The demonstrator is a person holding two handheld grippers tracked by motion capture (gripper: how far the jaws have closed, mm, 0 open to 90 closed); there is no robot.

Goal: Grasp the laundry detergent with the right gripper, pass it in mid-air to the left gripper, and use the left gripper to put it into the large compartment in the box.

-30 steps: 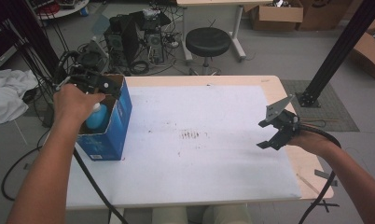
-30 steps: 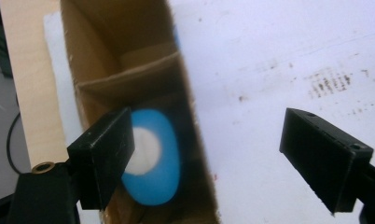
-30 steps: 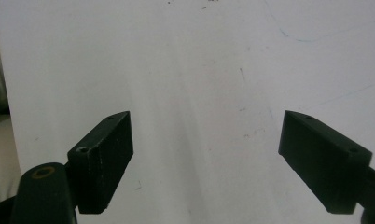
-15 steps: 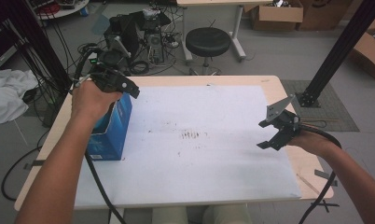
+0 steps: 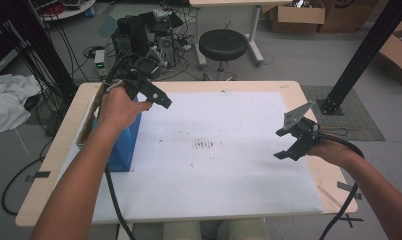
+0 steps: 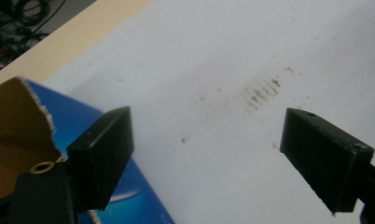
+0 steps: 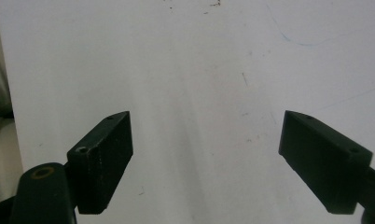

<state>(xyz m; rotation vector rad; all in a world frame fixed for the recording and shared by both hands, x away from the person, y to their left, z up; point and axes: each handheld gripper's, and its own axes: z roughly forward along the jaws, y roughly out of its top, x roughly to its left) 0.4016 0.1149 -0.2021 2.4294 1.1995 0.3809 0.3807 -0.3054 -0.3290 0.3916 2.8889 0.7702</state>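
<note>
at the far left of the desk point(image 5: 199, 86) stands a blue box point(image 5: 120, 150), open at the top with its brown inner flap showing, resting on the left edge of the white sheet point(image 5: 224, 170) that covers most of the surface. the left claw point(image 5: 156, 97) hangs just above the box's far right corner, released, its jaws spread wide with nothing between them; in the left gripper view the blue box point(image 6: 129, 196) sits under the left jaw and the stained white sheet point(image 6: 232, 70) lies beyond. i judge the claw is held high and aimed right so it clears the box's rim and has the open sheet ahead of it. the right claw point(image 5: 288, 144) waits near the right edge of the sheet, well apart from the box, also released and empty; the right gripper view shows bare white sheet point(image 7: 199, 70) between its spread jaws. it seems parked there to leave the left hand room to work.

compared with a second ago, the left claw has lifted out of the box's mouth and swung up and to the right, so more of the box's blue side shows; half a second ago it was already rising. the box looks unmoved, and the right claw has kept its place and pose.
</note>
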